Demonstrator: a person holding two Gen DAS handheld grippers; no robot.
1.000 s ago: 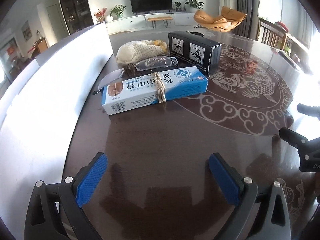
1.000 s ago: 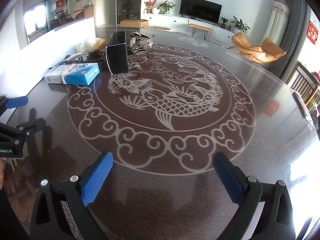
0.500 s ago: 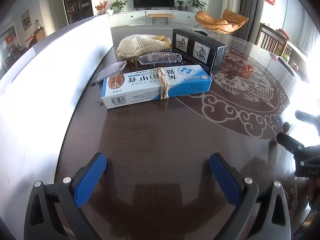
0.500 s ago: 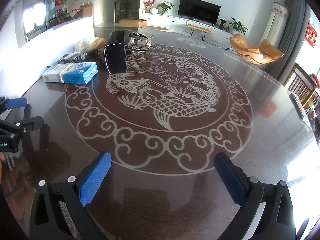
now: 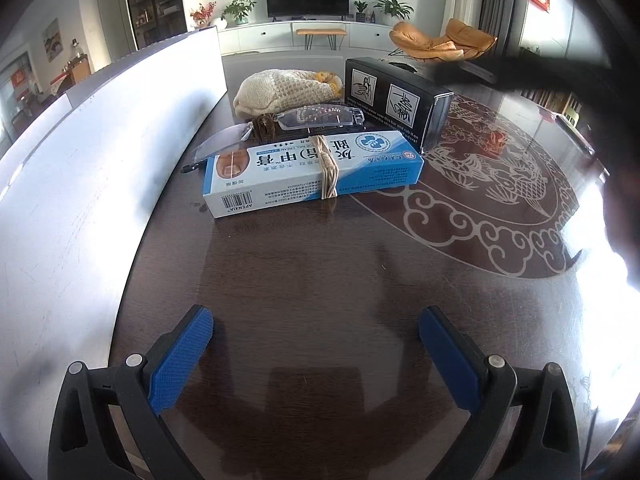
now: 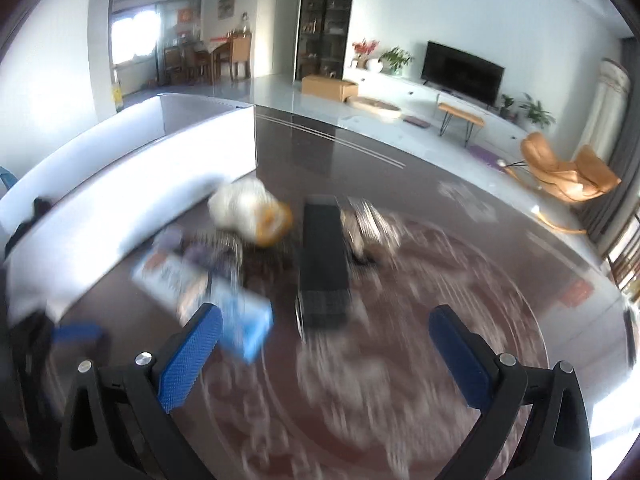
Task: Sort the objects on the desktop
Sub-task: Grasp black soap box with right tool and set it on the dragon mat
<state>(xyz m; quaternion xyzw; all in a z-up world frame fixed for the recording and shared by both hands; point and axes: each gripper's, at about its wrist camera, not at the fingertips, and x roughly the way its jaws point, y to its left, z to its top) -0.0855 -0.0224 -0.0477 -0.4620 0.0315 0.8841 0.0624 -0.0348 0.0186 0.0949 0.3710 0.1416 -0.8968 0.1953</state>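
Note:
A blue and white medicine box (image 5: pixel 312 174) with a rubber band round it lies on the dark table (image 5: pixel 320 280), ahead of my open, empty left gripper (image 5: pixel 316 332). Behind it lie a clear plastic case (image 5: pixel 320 118), a cream knitted pouch (image 5: pixel 280 90) and a black box (image 5: pixel 396 98). In the blurred right wrist view, my open, empty right gripper (image 6: pixel 324 328) hangs just short of the black box (image 6: pixel 322 264), with the medicine box (image 6: pixel 208 292) at its left finger and the pouch (image 6: pixel 248 212) beyond.
A white bin wall (image 5: pixel 80 168) runs along the table's left side and shows in the right wrist view (image 6: pixel 132 160). A shiny metal object (image 6: pixel 368 224) lies to the right of the black box. The table bears a dragon pattern (image 5: pixel 500 184).
My right gripper has swung fast to the left and forward, towards the black box, and its view is blurred. My left gripper has edged closer to the medicine box.

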